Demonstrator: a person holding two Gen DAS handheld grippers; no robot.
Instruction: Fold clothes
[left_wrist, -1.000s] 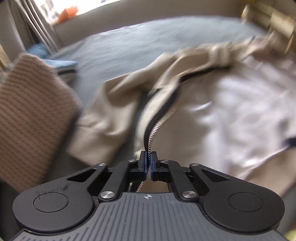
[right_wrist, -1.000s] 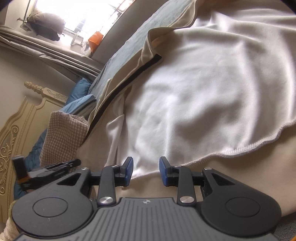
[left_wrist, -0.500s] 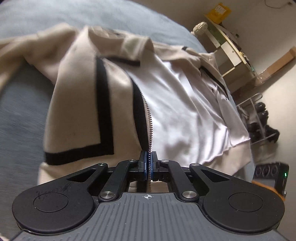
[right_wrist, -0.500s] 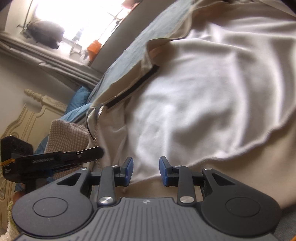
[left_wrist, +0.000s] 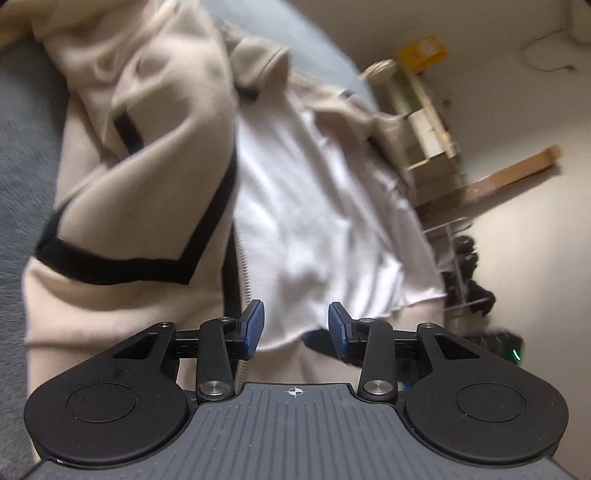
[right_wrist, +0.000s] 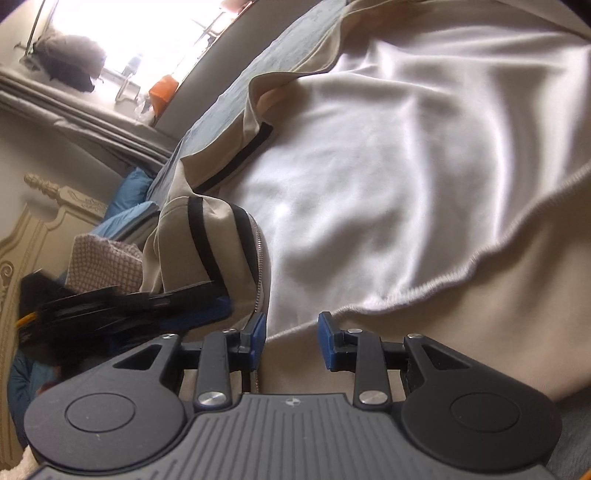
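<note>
We see a beige zip jacket (left_wrist: 122, 184) with black trim lying on a grey-blue bed (left_wrist: 26, 122). One front panel is laid over towards the middle, and the white lining (left_wrist: 317, 221) of the other side is exposed. The left gripper (left_wrist: 295, 325) hangs just above the hem beside the zipper (left_wrist: 242, 266), its jaws apart and holding nothing. The right gripper (right_wrist: 290, 339) hangs at the lining's stitched edge (right_wrist: 424, 288), likewise apart and empty.

Risks, as we judge them:
- The turned-over panel bulges near the zipper and could slide back open if brushed, since nothing pins it.
- A pinch at the hem could take the lining alone, or two layers at once, because the edges lie close together. The fold would then drag askew.
- The metal zipper teeth might catch a fingertip pad (left_wrist: 253, 325) and tug the cloth.
- The jacket lies near the bed's side, towards the shelves (left_wrist: 432, 122), so a hard pull could carry it over the edge.

Limits of the views:
- The left view is smeared by motion, so creases and the far collar are unclear.
- In the right view the left gripper (right_wrist: 122, 310) is a dark blur.
- The sleeves cannot be traced in full, and the jacket's far side is cut off.
- We cannot tell how many folds the garment already carries.
</note>
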